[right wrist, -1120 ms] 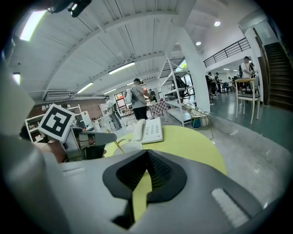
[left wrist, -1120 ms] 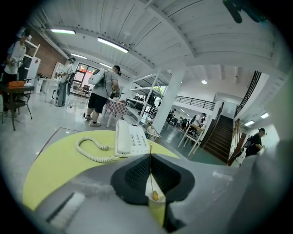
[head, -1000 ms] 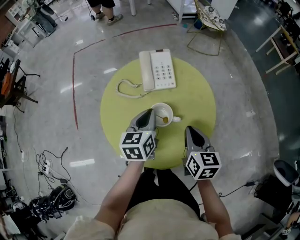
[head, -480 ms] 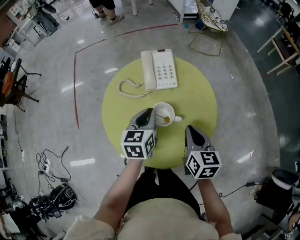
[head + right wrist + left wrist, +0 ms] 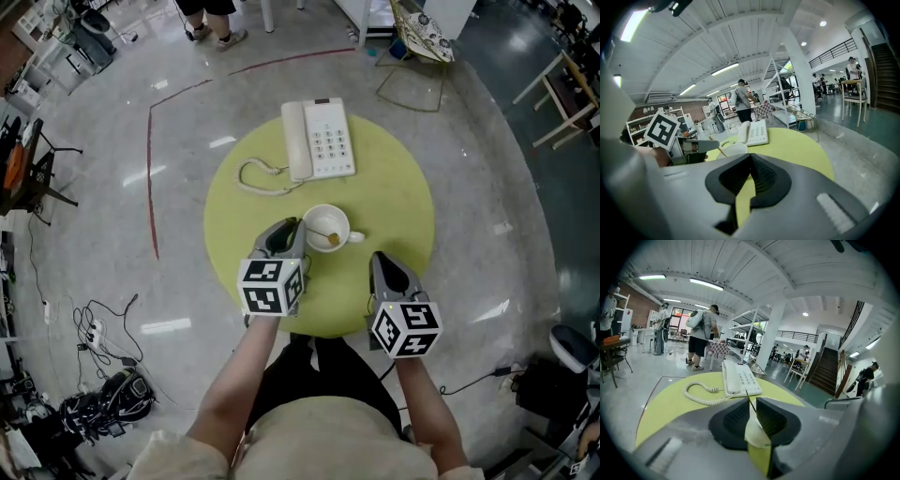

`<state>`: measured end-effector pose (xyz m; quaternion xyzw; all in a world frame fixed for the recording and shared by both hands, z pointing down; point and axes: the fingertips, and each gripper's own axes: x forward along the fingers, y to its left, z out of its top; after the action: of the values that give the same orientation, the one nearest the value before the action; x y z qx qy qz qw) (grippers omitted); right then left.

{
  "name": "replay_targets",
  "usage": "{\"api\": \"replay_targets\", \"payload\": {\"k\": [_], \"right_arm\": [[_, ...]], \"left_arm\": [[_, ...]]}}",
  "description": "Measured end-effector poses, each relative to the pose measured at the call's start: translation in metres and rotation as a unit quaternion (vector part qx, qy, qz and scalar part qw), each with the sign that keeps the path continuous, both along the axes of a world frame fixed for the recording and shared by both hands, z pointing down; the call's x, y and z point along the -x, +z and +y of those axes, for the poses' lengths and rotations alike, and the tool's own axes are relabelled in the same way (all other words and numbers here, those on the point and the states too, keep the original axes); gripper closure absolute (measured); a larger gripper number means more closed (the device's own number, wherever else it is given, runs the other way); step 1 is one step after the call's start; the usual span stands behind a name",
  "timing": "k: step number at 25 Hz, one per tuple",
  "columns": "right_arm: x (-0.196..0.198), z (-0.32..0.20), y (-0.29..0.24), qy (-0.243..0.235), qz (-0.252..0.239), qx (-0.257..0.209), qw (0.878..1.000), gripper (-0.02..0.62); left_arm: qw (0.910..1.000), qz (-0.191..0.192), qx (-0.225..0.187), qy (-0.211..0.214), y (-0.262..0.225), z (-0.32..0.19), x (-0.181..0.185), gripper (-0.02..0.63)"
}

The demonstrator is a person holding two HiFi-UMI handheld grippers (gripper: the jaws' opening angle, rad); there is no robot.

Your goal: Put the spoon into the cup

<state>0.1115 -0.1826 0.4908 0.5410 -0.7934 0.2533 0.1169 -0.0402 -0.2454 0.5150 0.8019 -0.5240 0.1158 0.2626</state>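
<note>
A white cup (image 5: 326, 228) stands near the middle of the round yellow-green table (image 5: 394, 197). The spoon (image 5: 325, 234) lies inside it, its handle leaning on the rim toward my left gripper (image 5: 292, 228). That gripper sits just left of the cup with its jaws a narrow gap apart and nothing between them. In the left gripper view the cup (image 5: 757, 434) and the thin spoon handle (image 5: 750, 401) show through that gap. My right gripper (image 5: 379, 258) rests nearer the table's front edge, right of the cup, with its jaws closed and empty. From it the cup (image 5: 733, 149) shows ahead on the left.
A white desk phone (image 5: 317, 139) with a coiled cord (image 5: 258, 178) lies at the far side of the table. A metal-frame chair (image 5: 412, 47) stands beyond the table on the grey floor. Cables (image 5: 103, 337) lie on the floor at the left.
My left gripper has drawn back a little from the cup, toward the near left. The spoon stays in the cup. The right gripper has not moved.
</note>
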Motion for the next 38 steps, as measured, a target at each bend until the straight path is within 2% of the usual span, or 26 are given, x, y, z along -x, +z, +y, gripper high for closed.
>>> {"api": "replay_targets", "payload": {"k": [11, 26, 38], "right_arm": [[-0.001, 0.003, 0.000, 0.002, 0.000, 0.001, 1.000, 0.594], [0.009, 0.010, 0.000, -0.006, -0.003, -0.002, 1.000, 0.594], [0.019, 0.023, -0.004, -0.010, -0.005, -0.008, 1.000, 0.594]], "left_arm": [[0.9999, 0.003, 0.008, 0.009, 0.002, 0.004, 0.001, 0.518], [0.9997, -0.004, 0.022, 0.006, 0.009, 0.023, 0.012, 0.514], [0.9993, -0.024, 0.029, 0.008, 0.011, 0.043, 0.023, 0.515]]}}
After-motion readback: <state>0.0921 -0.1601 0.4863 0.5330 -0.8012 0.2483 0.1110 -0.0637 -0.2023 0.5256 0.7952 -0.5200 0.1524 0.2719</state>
